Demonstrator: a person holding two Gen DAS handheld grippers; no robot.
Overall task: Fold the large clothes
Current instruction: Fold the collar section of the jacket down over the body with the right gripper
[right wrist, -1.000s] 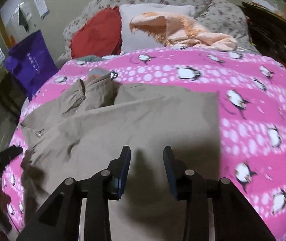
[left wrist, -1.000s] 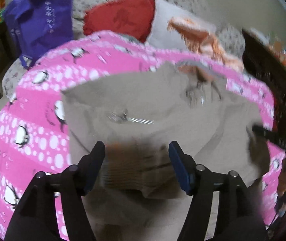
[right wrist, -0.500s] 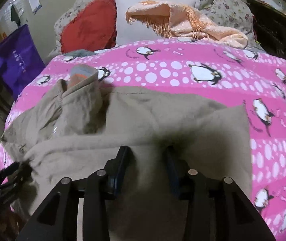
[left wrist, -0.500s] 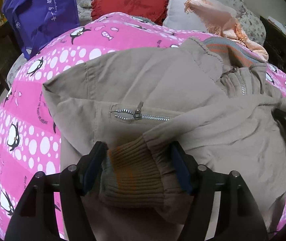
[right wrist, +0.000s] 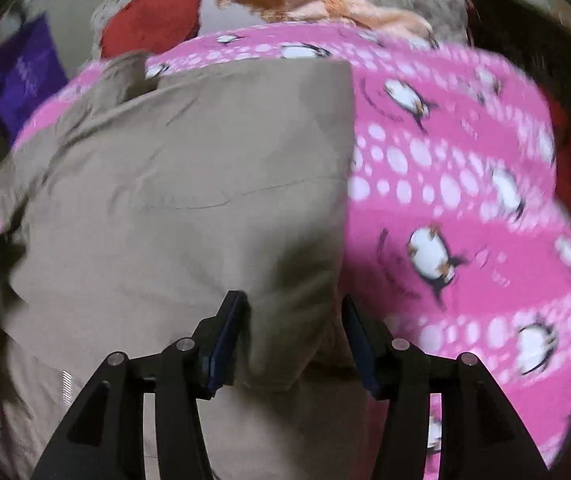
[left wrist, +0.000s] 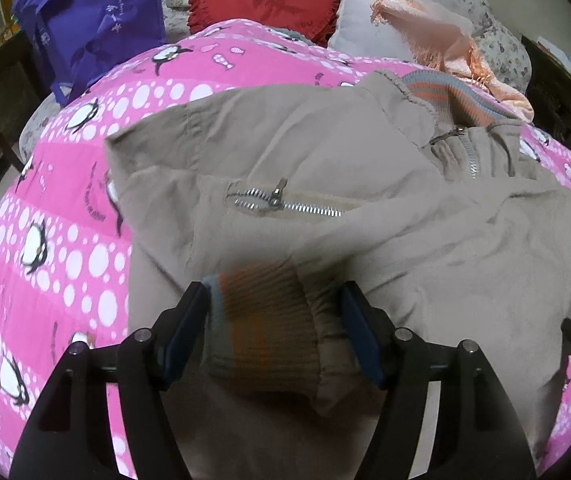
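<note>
The pink penguin quilt [left wrist: 65,208] covers the bed under me, and the tan jacket [left wrist: 325,152] lies spread on top of it, its far collar showing a grey and orange striped lining. My right-hand view is smeared by motion, so the penguins and the jacket's seams there are hard to make out, and the jacket's near edge is cut off below both cameras. Beyond the quilt sit a purple bag [left wrist: 93,12] with pale writing too small for me to read, a red heart cushion [left wrist: 269,0] bearing one dark character, and a peach fringed cloth [left wrist: 437,36] on a grey pillow. My left gripper [left wrist: 275,320] has the ribbed cuff [left wrist: 265,328] between its fingers; whether both pads press on it I cannot tell. My right gripper [right wrist: 293,332] has just been opening, a fold of jacket loose between its jaws.
</note>
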